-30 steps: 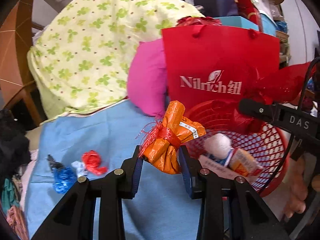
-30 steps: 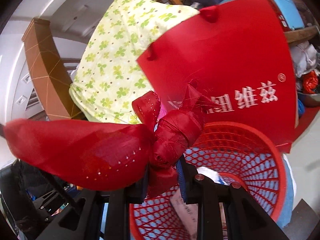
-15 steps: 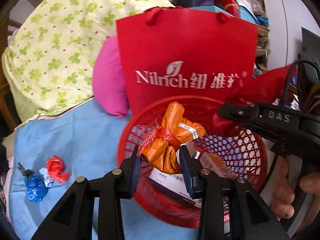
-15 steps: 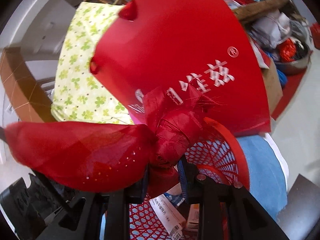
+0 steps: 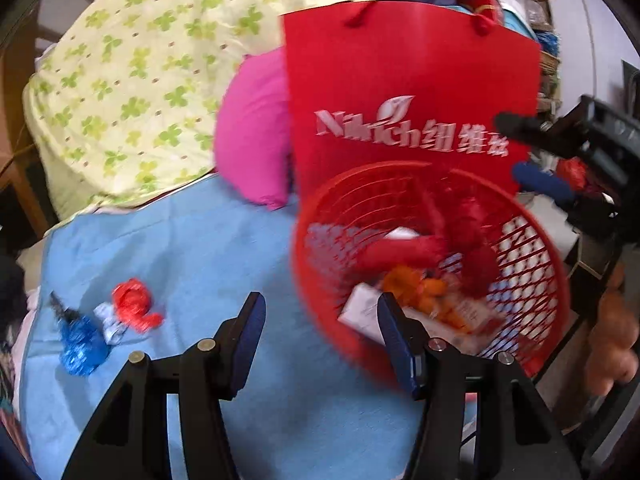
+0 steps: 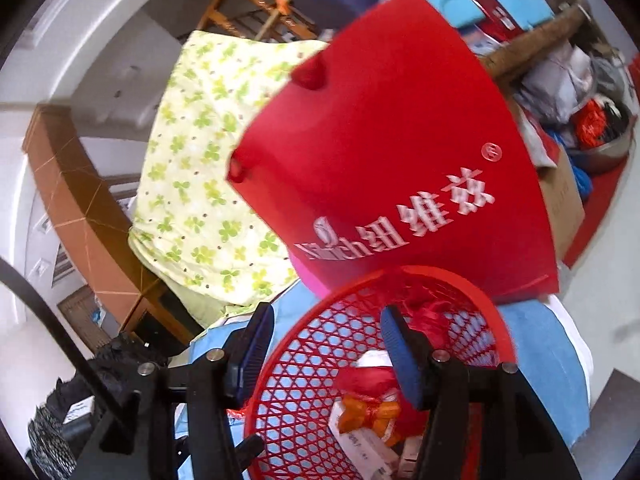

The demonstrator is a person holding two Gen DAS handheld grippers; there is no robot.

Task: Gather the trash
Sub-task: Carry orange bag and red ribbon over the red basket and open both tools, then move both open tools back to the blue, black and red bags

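Observation:
A red mesh basket (image 5: pixel 532 332) stands on the blue cloth (image 5: pixel 192 252); it also shows in the right wrist view (image 6: pixel 304 380). Inside lie the orange wrapper (image 5: pixel 416 286), also seen in the right wrist view (image 6: pixel 368 410), a red ribbon wrap (image 5: pixel 404 248) and a white box (image 5: pixel 362 310). My left gripper (image 5: pixel 320 332) is open and empty, just left of the basket rim. My right gripper (image 6: pixel 326 356) is open and empty above the basket, and its fingers (image 5: pixel 536 128) show in the left wrist view. Red (image 5: pixel 132 304), blue (image 5: pixel 80 340) and white (image 5: pixel 110 320) scraps lie on the cloth at the left.
A red paper bag (image 5: pixel 412 92) stands right behind the basket, with a pink cushion (image 5: pixel 252 132) and a clover-print quilt (image 5: pixel 140 72) to its left. A wooden bed frame (image 6: pixel 76 200) and clutter (image 6: pixel 580 92) stand beyond. The cloth's edge drops off at the right (image 6: pixel 568 368).
Both grippers opened. The orange wrapper dropped from the left gripper and the red ribbon wrap from the right, both into the basket. The left gripper has drawn back to the left.

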